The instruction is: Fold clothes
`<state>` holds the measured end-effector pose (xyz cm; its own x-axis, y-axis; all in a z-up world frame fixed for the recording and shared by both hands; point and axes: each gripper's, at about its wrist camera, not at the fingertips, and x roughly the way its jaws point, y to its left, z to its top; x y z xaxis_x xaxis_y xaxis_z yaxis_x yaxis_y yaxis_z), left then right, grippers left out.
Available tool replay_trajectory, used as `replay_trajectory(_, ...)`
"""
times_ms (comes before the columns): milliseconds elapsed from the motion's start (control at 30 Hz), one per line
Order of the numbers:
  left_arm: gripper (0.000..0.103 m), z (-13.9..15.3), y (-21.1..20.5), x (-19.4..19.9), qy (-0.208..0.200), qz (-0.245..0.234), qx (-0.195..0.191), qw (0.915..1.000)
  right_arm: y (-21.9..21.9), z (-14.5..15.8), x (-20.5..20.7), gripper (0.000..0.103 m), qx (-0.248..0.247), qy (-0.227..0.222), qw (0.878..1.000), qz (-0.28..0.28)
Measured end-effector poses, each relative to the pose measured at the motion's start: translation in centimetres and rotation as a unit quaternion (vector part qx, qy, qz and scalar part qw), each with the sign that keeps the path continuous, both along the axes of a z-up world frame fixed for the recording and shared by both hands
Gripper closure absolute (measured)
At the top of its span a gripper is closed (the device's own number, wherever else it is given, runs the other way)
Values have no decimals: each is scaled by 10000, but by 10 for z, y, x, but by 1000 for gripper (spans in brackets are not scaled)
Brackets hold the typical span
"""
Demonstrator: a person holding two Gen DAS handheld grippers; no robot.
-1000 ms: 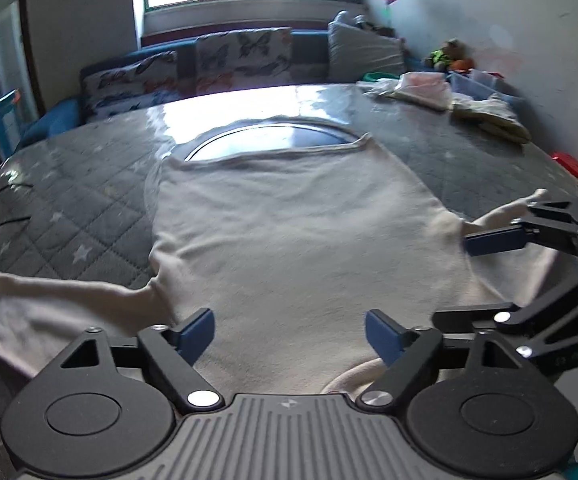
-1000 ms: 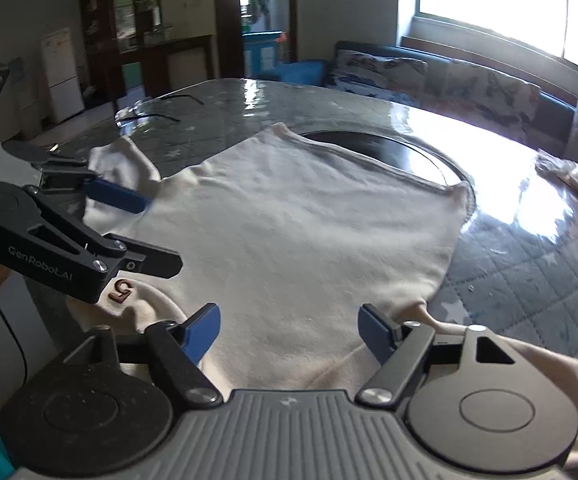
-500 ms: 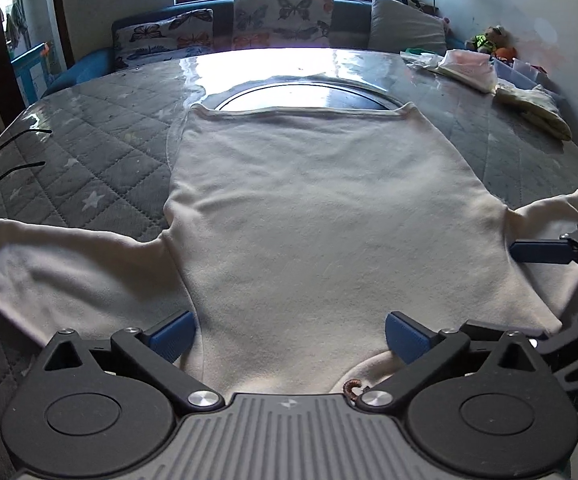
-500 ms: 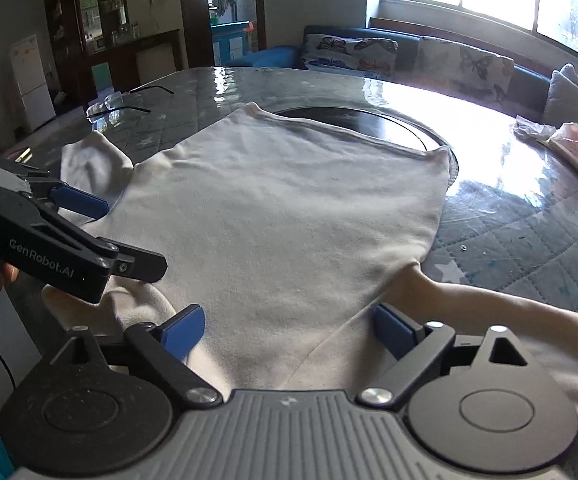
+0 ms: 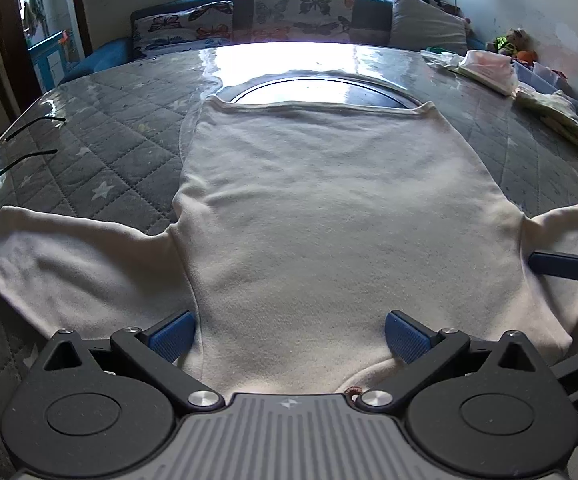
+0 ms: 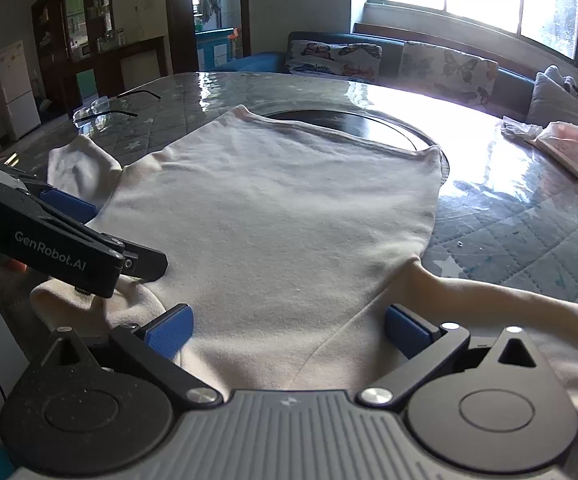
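shirt (image 5: pixel 329 220): cream, spread flat on the quilted desk (image 5: pixel 101 148), sleeves out to both sides.
feel: likely soft, light, limp; will sag.
hold: pinch shoulder seams or sleeve ends.
left claw (image 5: pixel 287 334): jaws wide apart, empty.
right claw (image 6: pixel 287 326): jaws just opened wide, nothing clamped.

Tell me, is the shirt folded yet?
No, spread flat: the cream long-sleeved shirt lies open on the grey quilted table, sleeves out sideways.

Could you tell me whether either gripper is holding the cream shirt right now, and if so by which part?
Nothing is held. The left gripper and right gripper have just been opening; both stand wide over the cream shirt at its collar end.
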<state>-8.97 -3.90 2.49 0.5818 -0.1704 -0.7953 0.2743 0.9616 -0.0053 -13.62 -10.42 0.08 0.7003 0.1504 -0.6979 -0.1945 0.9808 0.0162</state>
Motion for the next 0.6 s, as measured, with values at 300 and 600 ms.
replay_trajectory(300,0,0,-2,0,6,85,22,10000,1,-1,-2,0,1,-47,10000,-62)
replay_trajectory(600,0,1,-3,1,13,116,31,9999,2,-2,-3,0,4,-83,9999,-94)
